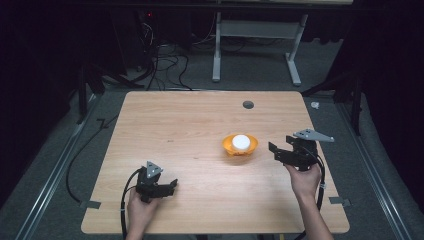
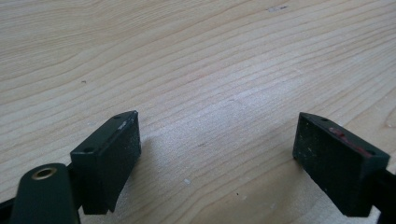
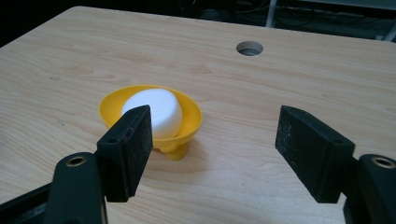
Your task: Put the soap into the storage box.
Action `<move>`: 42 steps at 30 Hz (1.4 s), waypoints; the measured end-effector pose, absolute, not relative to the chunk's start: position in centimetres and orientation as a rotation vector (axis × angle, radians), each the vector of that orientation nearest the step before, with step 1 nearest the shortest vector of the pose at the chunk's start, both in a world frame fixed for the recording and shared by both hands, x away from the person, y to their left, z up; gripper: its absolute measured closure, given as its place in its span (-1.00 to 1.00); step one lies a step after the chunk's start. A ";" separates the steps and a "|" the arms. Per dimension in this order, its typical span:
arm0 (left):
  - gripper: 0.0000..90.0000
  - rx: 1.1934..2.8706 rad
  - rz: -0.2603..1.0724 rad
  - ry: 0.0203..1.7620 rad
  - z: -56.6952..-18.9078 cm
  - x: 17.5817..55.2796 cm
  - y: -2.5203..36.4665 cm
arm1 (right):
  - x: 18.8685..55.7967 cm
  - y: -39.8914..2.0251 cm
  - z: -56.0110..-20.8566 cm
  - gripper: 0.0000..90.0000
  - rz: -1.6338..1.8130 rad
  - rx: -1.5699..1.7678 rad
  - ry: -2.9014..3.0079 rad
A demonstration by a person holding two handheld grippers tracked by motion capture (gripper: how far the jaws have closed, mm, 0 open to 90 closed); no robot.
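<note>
The shallow yellow plastic bowl (image 1: 240, 145) holding a white foam puck (image 1: 240, 141) sits right of the wooden worktop's (image 1: 190, 135) centre. The right tool (image 1: 281, 152), at its three o'clock, gapes empty; the left tool (image 1: 169, 187), at seven o'clock, is likewise spread. I reckon a sideways nudge could tip the light bowl.

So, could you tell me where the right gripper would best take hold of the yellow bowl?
Probably its flared rim, coming down from above with the right gripper: one jaw outside, one inside where bare wall shows beside the white piece. The yellow bowl stands upright on a narrow foot, so a sideways push might tip it.
</note>
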State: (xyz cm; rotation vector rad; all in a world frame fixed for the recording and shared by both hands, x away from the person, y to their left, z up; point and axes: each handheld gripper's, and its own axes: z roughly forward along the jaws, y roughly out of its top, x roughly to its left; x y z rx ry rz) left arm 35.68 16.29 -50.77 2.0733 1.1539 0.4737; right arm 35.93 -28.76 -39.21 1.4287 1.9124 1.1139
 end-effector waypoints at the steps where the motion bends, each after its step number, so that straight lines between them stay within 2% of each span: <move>1: -0.65 2.073 0.474 1.154 -50.8 35.7 16.3 | 35.7 -28.9 -39.2 -0.37 1.116 1.433 1.910; 42: -0.65 2.074 0.475 1.154 -50.8 35.7 16.3 | 32.4 -30.2 -43.4 -0.37 1.131 1.494 1.900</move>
